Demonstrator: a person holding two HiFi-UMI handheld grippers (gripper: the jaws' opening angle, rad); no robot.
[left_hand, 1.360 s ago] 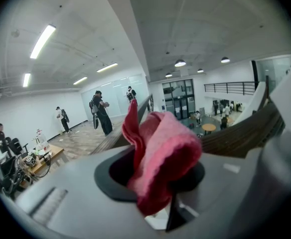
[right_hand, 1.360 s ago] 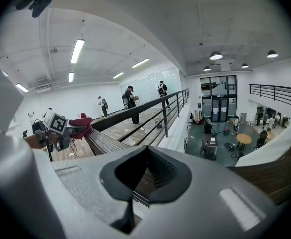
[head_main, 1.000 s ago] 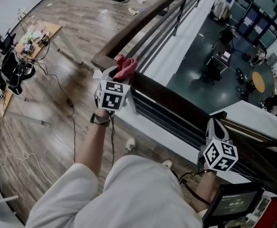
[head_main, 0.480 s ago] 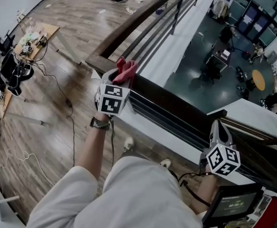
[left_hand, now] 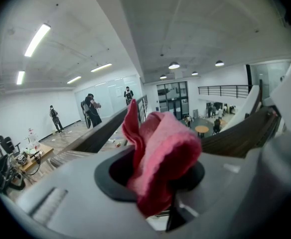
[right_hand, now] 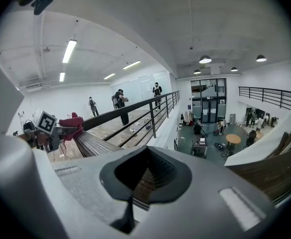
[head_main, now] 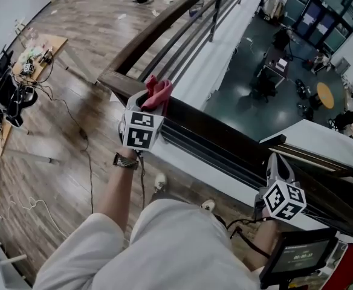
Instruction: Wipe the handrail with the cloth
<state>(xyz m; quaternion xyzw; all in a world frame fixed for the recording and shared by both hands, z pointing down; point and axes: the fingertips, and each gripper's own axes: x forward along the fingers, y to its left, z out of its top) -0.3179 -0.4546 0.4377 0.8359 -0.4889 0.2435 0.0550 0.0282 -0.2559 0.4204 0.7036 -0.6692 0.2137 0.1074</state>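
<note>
A dark wooden handrail (head_main: 222,139) runs from a corner (head_main: 111,80) towards the lower right, and a second stretch (head_main: 164,23) leads away to the top. My left gripper (head_main: 150,100) is shut on a pink-red cloth (head_main: 157,93) and holds it against the rail just past the corner. In the left gripper view the bunched cloth (left_hand: 160,148) fills the jaws of that gripper (left_hand: 159,183). My right gripper (head_main: 275,162) stands over the rail further right; in its own view the right gripper (right_hand: 131,203) is shut and holds nothing. The left gripper (right_hand: 61,127) with the cloth (right_hand: 72,122) also shows there.
Beyond the rail is a drop to a lower floor with tables and people (head_main: 273,71). Metal bars (head_main: 185,56) run under the rail. A cluttered table (head_main: 40,50) and floor cables (head_main: 83,138) lie at the left. A screen (head_main: 294,252) sits at the bottom right.
My left gripper with the cloth has slid a little along the rail, away from the corner. The right gripper has stayed where it was. The head camera has shifted slightly.
</note>
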